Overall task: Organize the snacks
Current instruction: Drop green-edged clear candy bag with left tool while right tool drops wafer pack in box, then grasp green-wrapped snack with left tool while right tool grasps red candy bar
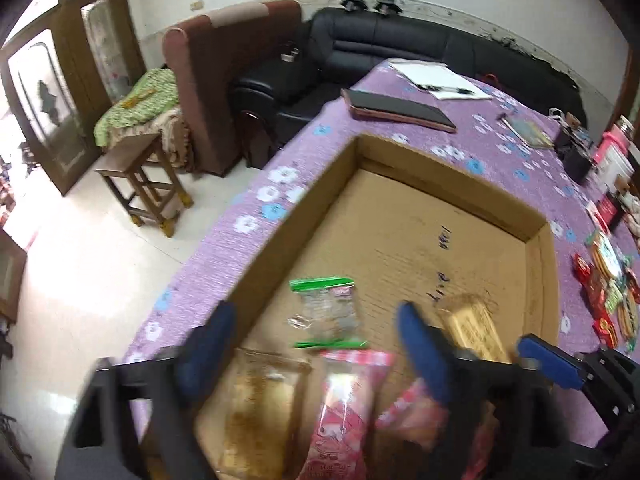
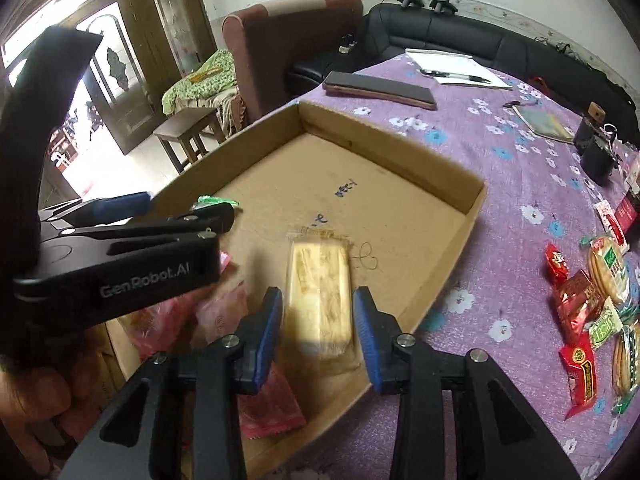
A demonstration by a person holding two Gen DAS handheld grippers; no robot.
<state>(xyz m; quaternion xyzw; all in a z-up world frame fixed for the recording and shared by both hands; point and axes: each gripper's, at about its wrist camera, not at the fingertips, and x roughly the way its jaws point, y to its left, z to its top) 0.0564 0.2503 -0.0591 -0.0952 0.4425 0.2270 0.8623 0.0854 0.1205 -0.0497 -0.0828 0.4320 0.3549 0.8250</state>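
Note:
A shallow cardboard box point(image 1: 448, 184) point(image 2: 476, 196) lies on the purple flowered tablecloth. In it lie a green-edged clear packet point(image 1: 326, 312), a tan packet point(image 1: 260, 404), pink packets point(image 1: 344, 412) and a yellow cake packet point(image 2: 320, 300) point(image 1: 474, 328). My left gripper point(image 1: 316, 352) is open and empty above the box's near end; it also shows in the right wrist view point(image 2: 168, 216). My right gripper point(image 2: 318, 332) is open, its blue pads either side of the yellow packet without touching it. One right finger shows in the left wrist view point(image 1: 548, 364). More snacks point(image 2: 596, 304) point(image 1: 608, 288) lie on the cloth right of the box.
On the far table lie a dark flat case point(image 2: 380, 90), white paper with a pen point(image 2: 456, 70), a notebook point(image 2: 544, 122) and dark cups point(image 2: 596, 152). Left of the table are a wooden stool point(image 1: 144, 184), a brown armchair and a black sofa point(image 1: 380, 36).

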